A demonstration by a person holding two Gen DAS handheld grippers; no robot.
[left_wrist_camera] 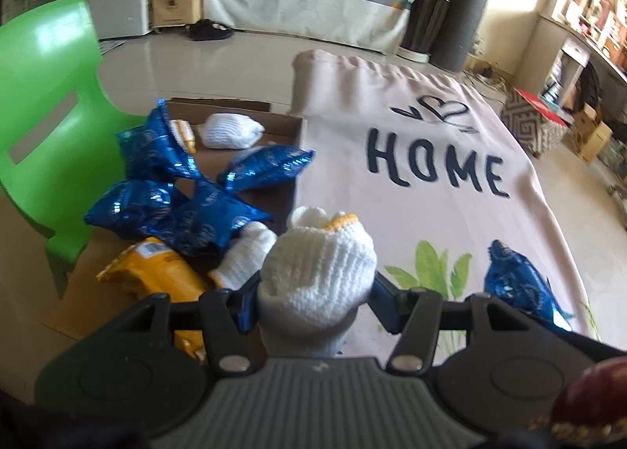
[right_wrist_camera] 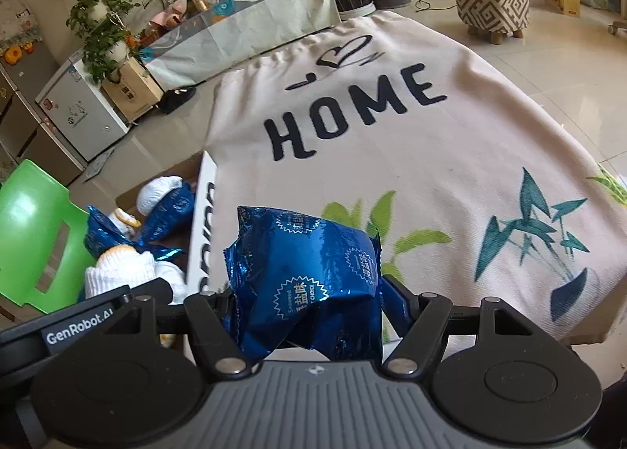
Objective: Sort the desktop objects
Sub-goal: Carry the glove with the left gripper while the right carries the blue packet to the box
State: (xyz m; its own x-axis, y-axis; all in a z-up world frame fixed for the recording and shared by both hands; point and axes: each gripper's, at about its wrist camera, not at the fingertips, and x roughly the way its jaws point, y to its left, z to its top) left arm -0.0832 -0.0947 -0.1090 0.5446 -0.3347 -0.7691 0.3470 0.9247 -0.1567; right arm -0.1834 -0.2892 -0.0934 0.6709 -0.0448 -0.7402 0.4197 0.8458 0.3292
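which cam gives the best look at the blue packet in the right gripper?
Right wrist: blue packet fills the centre, printed seals readable, clamped in the right gripper. Left wrist shows only its crumpled edge beyond that gripper's frame.

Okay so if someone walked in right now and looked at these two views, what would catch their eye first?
Probably the cloth with big dark HOME lettering spread across the middle. Close to the cameras, the left gripper is shut on a rolled white knit glove, and the right gripper is shut on a shiny blue foil packet. Off to the left, a cardboard box holds more blue packets and gloves, beside a bright green chair.
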